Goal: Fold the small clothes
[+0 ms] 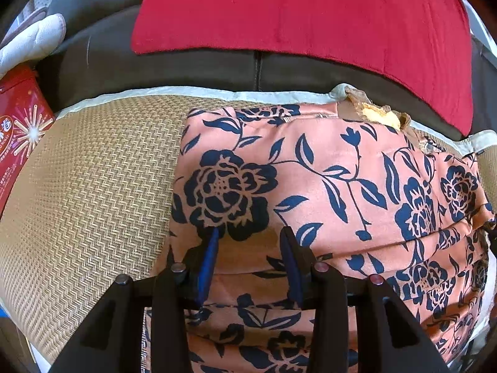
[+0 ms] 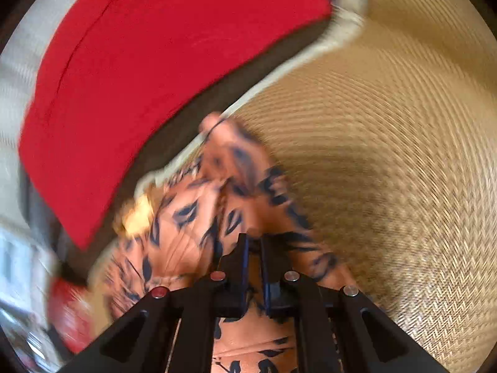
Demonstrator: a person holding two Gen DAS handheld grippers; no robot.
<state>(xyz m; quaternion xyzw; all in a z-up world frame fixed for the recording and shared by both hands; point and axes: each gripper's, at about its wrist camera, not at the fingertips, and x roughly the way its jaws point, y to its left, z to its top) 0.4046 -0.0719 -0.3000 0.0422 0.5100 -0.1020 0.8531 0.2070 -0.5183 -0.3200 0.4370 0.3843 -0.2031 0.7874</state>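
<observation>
Right gripper (image 2: 254,242) pinches floral cloth (image 2: 192,217) — seemingly — over woven mat (image 2: 388,155).

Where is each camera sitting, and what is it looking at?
Left wrist: on the left gripper, tilted down at the flowered garment on the woven mat; its black fingers show, apart.
Right wrist: on the right gripper, tilted down, blurred; its fingers nearly closed over the garment.
Both share garment, mat and red cloth.

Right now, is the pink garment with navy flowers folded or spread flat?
Folded. The pink garment with navy flowers lies in stacked layers on the woven straw mat, fold edges visible near the left gripper.
</observation>
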